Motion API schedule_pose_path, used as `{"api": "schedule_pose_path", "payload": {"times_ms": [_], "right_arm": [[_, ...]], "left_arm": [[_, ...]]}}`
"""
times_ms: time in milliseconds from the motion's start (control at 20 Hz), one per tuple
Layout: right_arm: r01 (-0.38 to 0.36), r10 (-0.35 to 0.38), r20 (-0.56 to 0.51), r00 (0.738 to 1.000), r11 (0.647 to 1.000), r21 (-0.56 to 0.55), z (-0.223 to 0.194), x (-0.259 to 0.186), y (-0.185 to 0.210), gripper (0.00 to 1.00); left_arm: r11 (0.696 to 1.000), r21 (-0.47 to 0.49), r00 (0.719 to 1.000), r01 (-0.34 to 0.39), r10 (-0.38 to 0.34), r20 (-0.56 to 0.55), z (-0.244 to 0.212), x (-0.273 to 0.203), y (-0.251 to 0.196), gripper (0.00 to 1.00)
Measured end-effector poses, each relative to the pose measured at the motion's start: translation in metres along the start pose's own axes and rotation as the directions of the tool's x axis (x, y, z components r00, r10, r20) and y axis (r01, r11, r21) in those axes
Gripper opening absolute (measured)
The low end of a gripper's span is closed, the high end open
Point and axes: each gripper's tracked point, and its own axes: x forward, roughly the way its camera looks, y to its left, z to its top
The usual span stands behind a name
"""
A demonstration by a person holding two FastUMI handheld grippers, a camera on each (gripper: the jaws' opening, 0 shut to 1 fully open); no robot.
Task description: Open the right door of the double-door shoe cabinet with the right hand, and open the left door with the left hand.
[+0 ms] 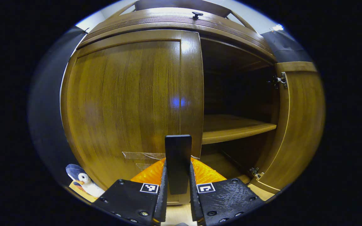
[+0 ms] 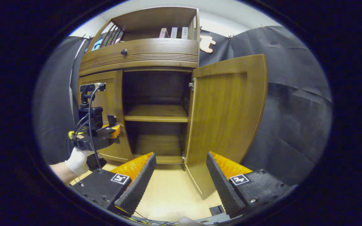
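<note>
At the shoe cabinet [image 2: 143, 55] we count two doors: right door [image 2: 225, 122] swung wide open, edge toward us, left door [image 1: 130, 106] closed flat; both stand tall, long axis vertical. Our left gripper [image 1: 178, 185] pinches the left door's upright dark handle [image 1: 178, 160]. Our right gripper [image 2: 179, 179] is spread, holding nothing. One penguin toy [image 1: 82, 182] sits low left.

In your left gripper view, the upright dark door handle [image 1: 178, 163] is disappearing between the left gripper [image 1: 178, 201] fingers, hiding its lower end. The small blue-and-white penguin toy [image 1: 83, 182] is being cut off at the edge. The brown wooden cabinet's [image 2: 143, 53] upper recess is lying in shadow, details unreadable.
</note>
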Motion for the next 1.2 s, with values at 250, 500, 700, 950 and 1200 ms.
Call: {"api": "schedule_pose_path", "payload": {"times_ms": [250,500,700,950,1200], "right_arm": [[-0.013,0.013,-0.006,1.000,1.000,0.000,-0.006,-0.008,-0.001,1.00],[-0.031,0.031,-0.002,1.000,0.999,-0.005,-0.008,-0.021,0.001,1.00],[-0.051,0.051,0.001,0.999,0.999,-0.006,-0.011,-0.029,0.005,1.00],[-0.065,0.065,0.006,0.998,0.998,-0.009,-0.013,-0.037,0.008,1.00],[-0.061,0.061,0.010,0.998,0.998,0.000,-0.014,-0.041,0.006,1.00]], "left_arm": [[1.000,0.002,1.000,0.008,-0.008,-0.002,-0.003,-0.017,0.001,0.22],[1.000,0.005,1.000,0.021,-0.021,-0.005,-0.006,-0.041,0.005,0.30],[1.000,-0.019,1.000,0.006,-0.006,-0.002,-0.007,-0.060,0.015,0.30],[1.000,0.000,1.000,0.001,-0.001,0.001,-0.010,-0.068,0.016,0.28],[1.000,0.000,1.000,0.016,-0.016,-0.002,-0.012,-0.078,0.017,0.20]]}}
